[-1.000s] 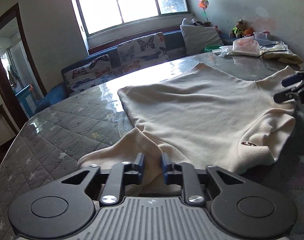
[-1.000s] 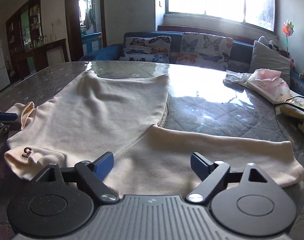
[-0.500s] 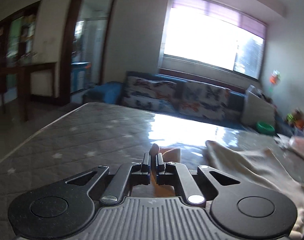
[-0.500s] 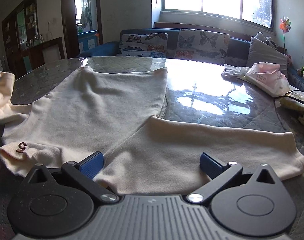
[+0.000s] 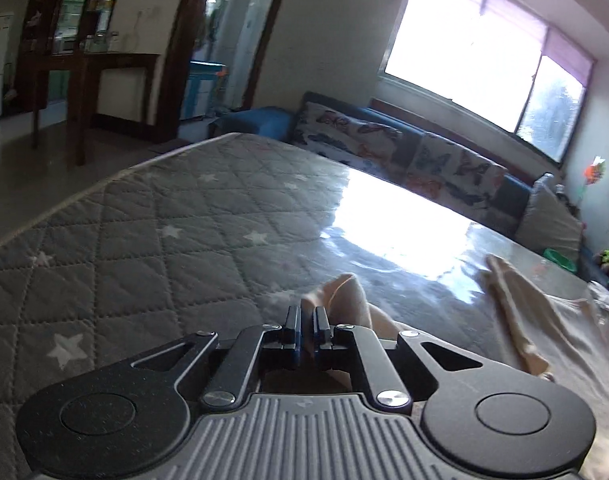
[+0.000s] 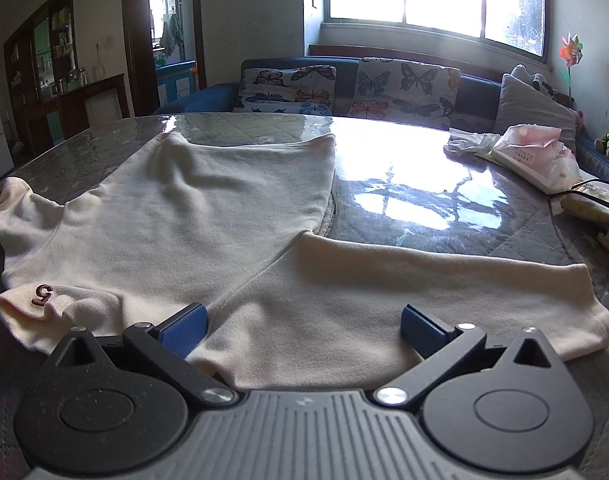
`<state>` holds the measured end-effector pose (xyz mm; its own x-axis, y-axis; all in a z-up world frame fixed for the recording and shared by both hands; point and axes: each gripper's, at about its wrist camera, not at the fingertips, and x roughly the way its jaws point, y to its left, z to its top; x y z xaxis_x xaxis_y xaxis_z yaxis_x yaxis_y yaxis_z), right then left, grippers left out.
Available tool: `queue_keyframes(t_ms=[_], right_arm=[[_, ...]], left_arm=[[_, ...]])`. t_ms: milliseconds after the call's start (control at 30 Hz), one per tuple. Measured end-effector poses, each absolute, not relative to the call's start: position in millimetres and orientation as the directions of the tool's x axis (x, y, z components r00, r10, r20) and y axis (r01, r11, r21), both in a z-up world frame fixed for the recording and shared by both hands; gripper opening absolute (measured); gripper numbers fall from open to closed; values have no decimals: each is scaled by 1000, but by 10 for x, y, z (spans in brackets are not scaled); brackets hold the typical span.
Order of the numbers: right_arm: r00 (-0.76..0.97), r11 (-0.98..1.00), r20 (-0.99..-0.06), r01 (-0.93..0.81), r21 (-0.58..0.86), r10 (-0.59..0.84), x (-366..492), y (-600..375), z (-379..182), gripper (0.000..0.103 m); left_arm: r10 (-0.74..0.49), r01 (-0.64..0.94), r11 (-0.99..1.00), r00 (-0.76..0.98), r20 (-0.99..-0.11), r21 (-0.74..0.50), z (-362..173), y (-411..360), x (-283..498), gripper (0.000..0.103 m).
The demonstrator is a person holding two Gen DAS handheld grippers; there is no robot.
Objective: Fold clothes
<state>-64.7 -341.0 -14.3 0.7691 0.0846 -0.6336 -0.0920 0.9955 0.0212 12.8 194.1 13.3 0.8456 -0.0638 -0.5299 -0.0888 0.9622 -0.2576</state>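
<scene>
Between the clenched left claw [image 5: 307, 320] sits the sweater's [image 6: 208, 216] cuff; right claw [image 6: 302, 326] gapes over its sleeve

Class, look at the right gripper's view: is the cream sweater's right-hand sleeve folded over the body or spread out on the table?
Spread out. The sleeve lies flat, extending sideways from the sweater, its cuff towards the table's right side.

One cream sweater [image 6: 208, 216], two butterfly cushions [image 6: 288, 88] (sofa), one pinwheel [image 6: 570, 50]

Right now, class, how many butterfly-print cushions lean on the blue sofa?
2: the left butterfly-print cushion and the right one, side by side under the window; none seems hidden.
</scene>
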Motion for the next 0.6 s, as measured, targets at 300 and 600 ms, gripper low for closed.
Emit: queue_keyframes(t_ms=[300,600], right_arm=[[769,996,-634,-92,22,85,-647,-3412,-142,103],[768,996,-635,-92,21,84,-631,-3402,-144,103]], left_arm=[[-177,-20,923,864,-472,-383,287,2032,-69,9],[-219,98,967,785,-580,-234,144,1380,362,9]])
